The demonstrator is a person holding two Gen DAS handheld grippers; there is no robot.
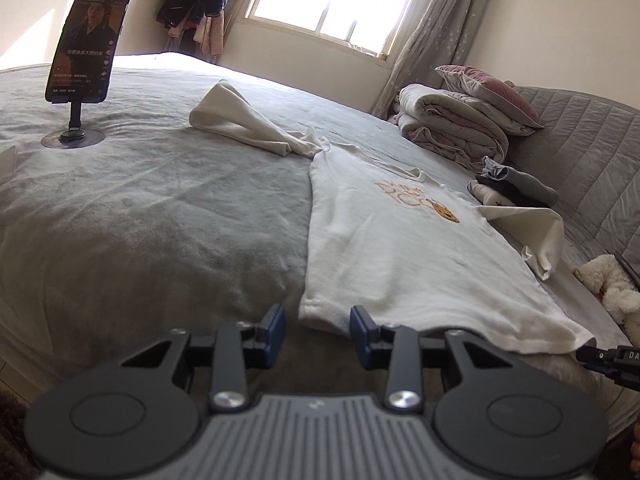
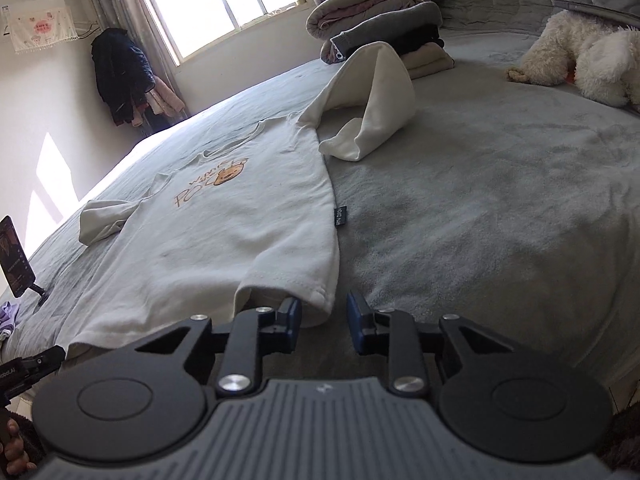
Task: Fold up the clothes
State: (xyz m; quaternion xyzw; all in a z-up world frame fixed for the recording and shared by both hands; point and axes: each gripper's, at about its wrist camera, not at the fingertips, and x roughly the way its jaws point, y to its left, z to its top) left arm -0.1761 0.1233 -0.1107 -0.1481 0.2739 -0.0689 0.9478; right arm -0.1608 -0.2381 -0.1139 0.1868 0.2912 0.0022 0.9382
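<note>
Left wrist view: left gripper (image 1: 318, 336), jaws parted wide, nothing between them, poised at the near-left hem corner of a white T-shirt (image 1: 404, 248). The shirt lies spread face-up on the grey bedcover (image 1: 152, 216), print uppermost, hem toward the camera, collar toward the window; its left sleeve (image 1: 244, 120) is bunched and stands up in a loop, its right sleeve (image 1: 532, 232) is likewise curled over. The tip of the other tool shows at the far hem corner. A phone on a stand (image 1: 86, 52) sits well apart to the left; a stack of folded garments (image 1: 516, 186) lies near the right sleeve. Right wrist view: right gripper (image 2: 324, 320), jaws parted about as wide, empty, the inner finger just touching or just beside the near-right hem corner of the shirt, which rides up in a small fold there. A plush toy (image 2: 584, 56) lies well apart to the right. Hazards, as judged: the hem is a thin double layer on soft plush cover, so a closing jaw may catch only the top layer, or pinch the bedcover with it; unequal grips at the two corners would skew any fold; the looped sleeves, if left standing, would be trapped as lumps; a wide sweep leftward could tip the phone stand.
</note>
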